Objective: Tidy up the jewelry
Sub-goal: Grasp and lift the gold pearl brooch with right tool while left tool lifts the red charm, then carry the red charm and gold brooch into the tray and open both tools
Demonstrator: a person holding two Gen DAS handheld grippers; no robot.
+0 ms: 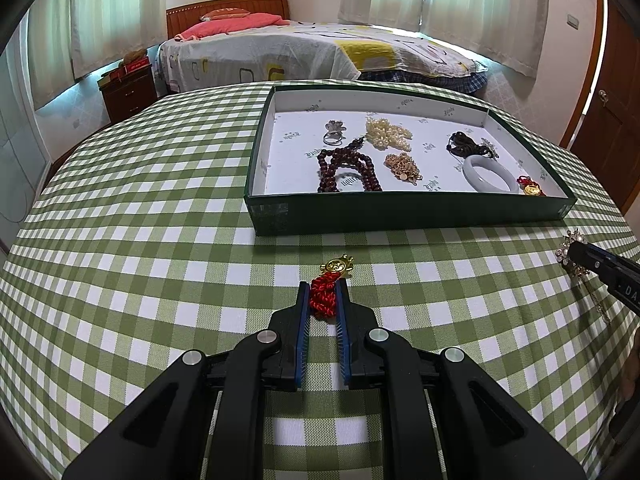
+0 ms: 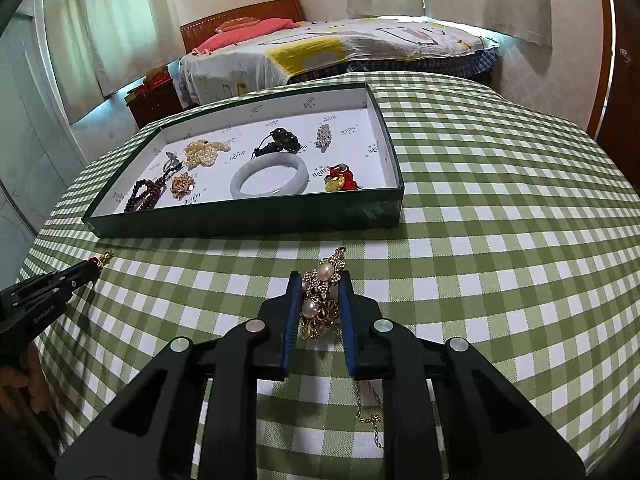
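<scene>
My left gripper [image 1: 323, 289] is shut on a red cord bracelet with a gold charm [image 1: 334, 276], just above the checked tablecloth. My right gripper [image 2: 321, 281] is shut on a gold and pearl rhinestone necklace [image 2: 322, 300]; its chain [image 2: 370, 412] trails below the fingers. A green tray [image 1: 404, 212] with a white lining lies beyond both; it holds a white jade bangle [image 1: 486, 174], dark red beads [image 1: 346, 166], a pearl bunch [image 1: 386, 134], a gold piece [image 1: 404, 166], a ring [image 1: 334, 132], a black cord [image 1: 464, 144] and another red-gold charm [image 1: 530, 186]. The tray also shows in the right wrist view [image 2: 248, 222].
The green and white checked table [image 1: 140, 240] drops off at its rounded edges. A bed [image 1: 300, 48] and a wooden nightstand [image 1: 128, 92] stand behind it. A wooden door [image 1: 608, 120] is at the right.
</scene>
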